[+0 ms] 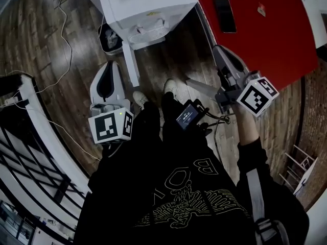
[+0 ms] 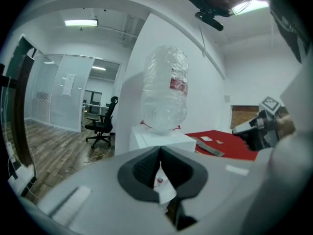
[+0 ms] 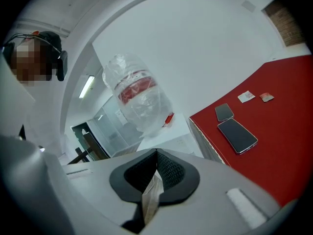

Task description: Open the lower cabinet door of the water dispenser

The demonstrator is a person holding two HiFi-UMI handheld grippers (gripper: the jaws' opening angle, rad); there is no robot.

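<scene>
The white water dispenser (image 1: 148, 6) stands at the top of the head view, its drip tray (image 1: 148, 33) facing me. A narrow white panel (image 1: 132, 65) runs from its front down to the floor; I cannot tell whether this is the cabinet door. The clear bottle (image 2: 164, 89) sits on top of the dispenser (image 3: 171, 136). My left gripper (image 1: 109, 70) hangs short of the dispenser, left of the panel, jaws shut on nothing. My right gripper (image 1: 218, 52) is held beside the red table, also shut and empty. The left gripper view shows the right gripper (image 2: 259, 129) level with it.
A red table (image 1: 265, 29) at the right carries two phones (image 1: 225, 14) and small cards (image 3: 247, 96). A dark bin (image 1: 109, 37) sits left of the dispenser. Cables (image 1: 56, 80) trail over the wooden floor, and a white rail (image 1: 46, 131) runs along the left. An office chair (image 2: 101, 124) stands further off.
</scene>
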